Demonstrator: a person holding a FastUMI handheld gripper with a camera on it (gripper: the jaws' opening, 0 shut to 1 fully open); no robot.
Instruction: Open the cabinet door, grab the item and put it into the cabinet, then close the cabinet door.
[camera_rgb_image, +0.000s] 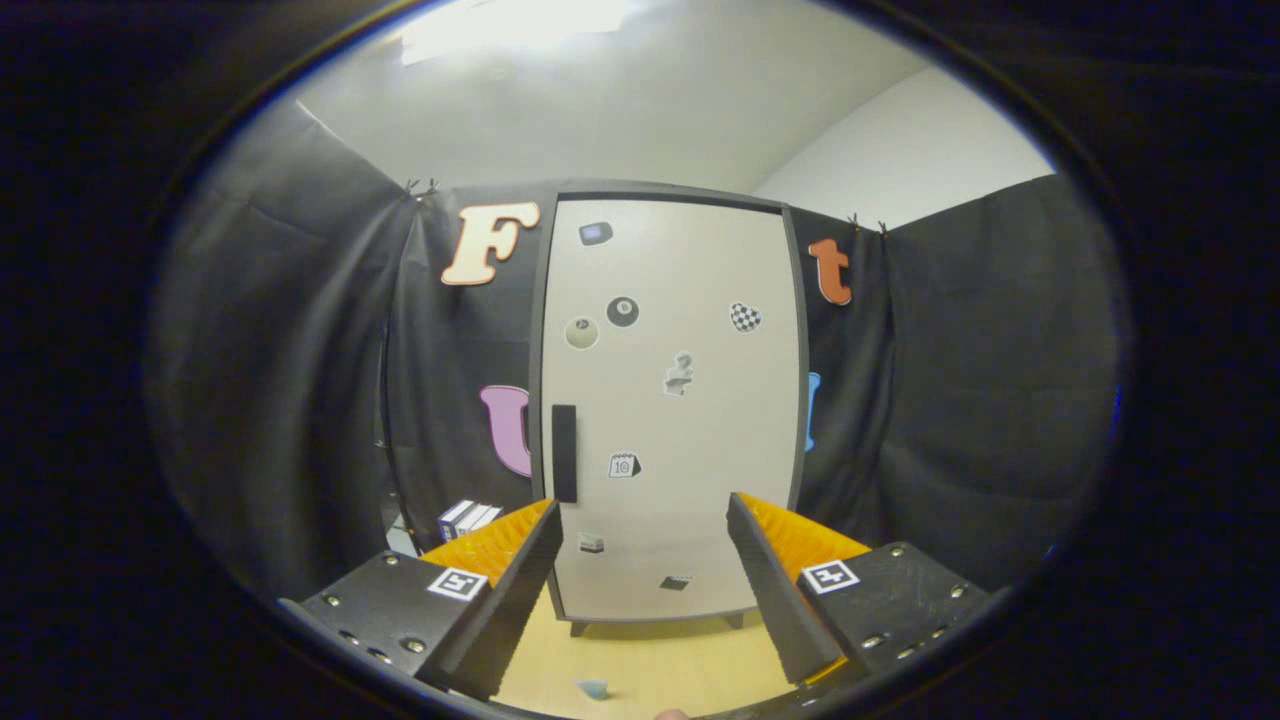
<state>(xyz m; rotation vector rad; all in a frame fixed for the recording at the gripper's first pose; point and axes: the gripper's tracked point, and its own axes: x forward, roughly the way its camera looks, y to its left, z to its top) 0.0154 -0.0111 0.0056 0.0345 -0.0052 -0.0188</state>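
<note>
Cabinet (670, 400): tall, upright unit with a pale cream door inside a dark grey frame; stands on short dark feet on the wooden tabletop (650, 665), directly beyond the fingers.
Door state: closed, flush with the frame on all visible sides.
Handle (564, 453): dark vertical bar at the cabinet door's left edge, about mid-height.
Door markings: small stickers scattered over the panel, including two round ball stickers (603, 322) above the handle and a checkered heart (745, 317) toward the cabinet's right side.
Item: small pale blue object (593, 687) on the tabletop in front of the cabinet, between the fingers; shape unclear.
Gripper (645, 530): fingers spread wide, holding nothing, short of the cabinet.
Box (466, 518): white and blue, low beside the cabinet's left side.
Clearance: bare tabletop between the fingers and the cabinet feet; black cloth close on both cabinet sides.
</note>
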